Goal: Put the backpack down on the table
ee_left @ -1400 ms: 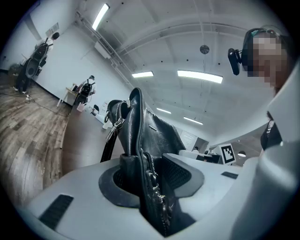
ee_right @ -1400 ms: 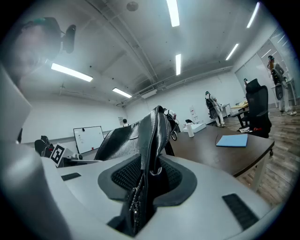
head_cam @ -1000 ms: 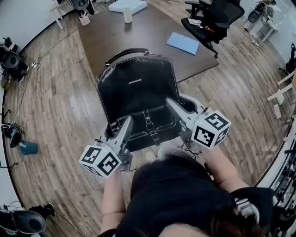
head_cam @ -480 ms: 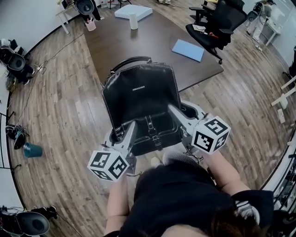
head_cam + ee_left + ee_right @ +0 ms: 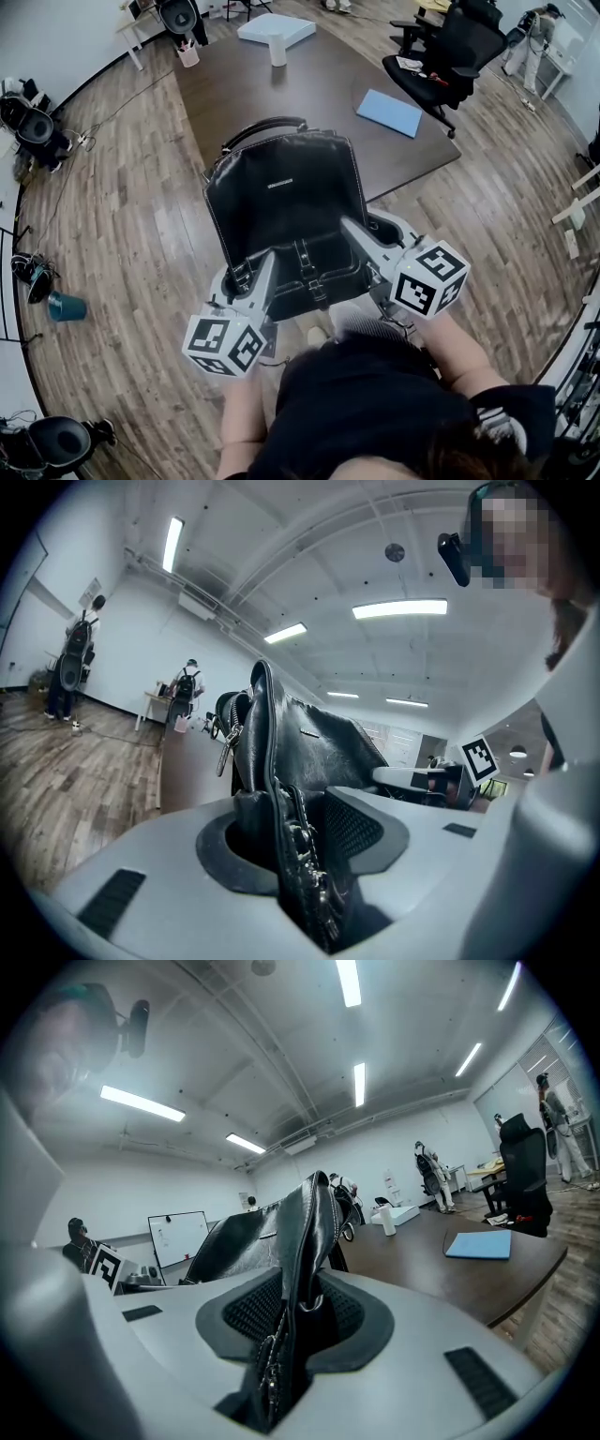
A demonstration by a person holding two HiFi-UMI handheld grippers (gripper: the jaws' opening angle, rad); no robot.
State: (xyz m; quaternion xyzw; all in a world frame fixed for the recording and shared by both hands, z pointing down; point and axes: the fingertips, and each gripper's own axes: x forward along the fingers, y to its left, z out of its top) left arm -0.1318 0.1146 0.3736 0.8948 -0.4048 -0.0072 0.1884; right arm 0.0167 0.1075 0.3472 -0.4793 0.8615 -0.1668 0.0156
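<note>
A black leather backpack [image 5: 281, 197] hangs in the air, lying back nearly flat with its front facing up. Its top handle [image 5: 261, 129] reaches over the near edge of the dark brown table [image 5: 309, 84]. My left gripper [image 5: 246, 274] is shut on the bag's near left edge, and the seam and zipper of the backpack [image 5: 286, 761] sit pinched between the pads of that left gripper [image 5: 300, 855]. My right gripper [image 5: 361, 232] is shut on the near right edge. In the right gripper view the backpack's edge [image 5: 305, 1232] stands clamped in the right gripper [image 5: 295, 1326].
On the table lie a blue folder [image 5: 389, 112], a white box [image 5: 275, 28] and a white cylinder [image 5: 277, 52]. A black office chair [image 5: 450, 47] stands at the table's right. A teal bucket [image 5: 64, 306] and dark chairs sit on the wooden floor at left.
Both grippers have carried the backpack a little forward toward the table. The left gripper has rolled slightly. Both grips are unchanged.
</note>
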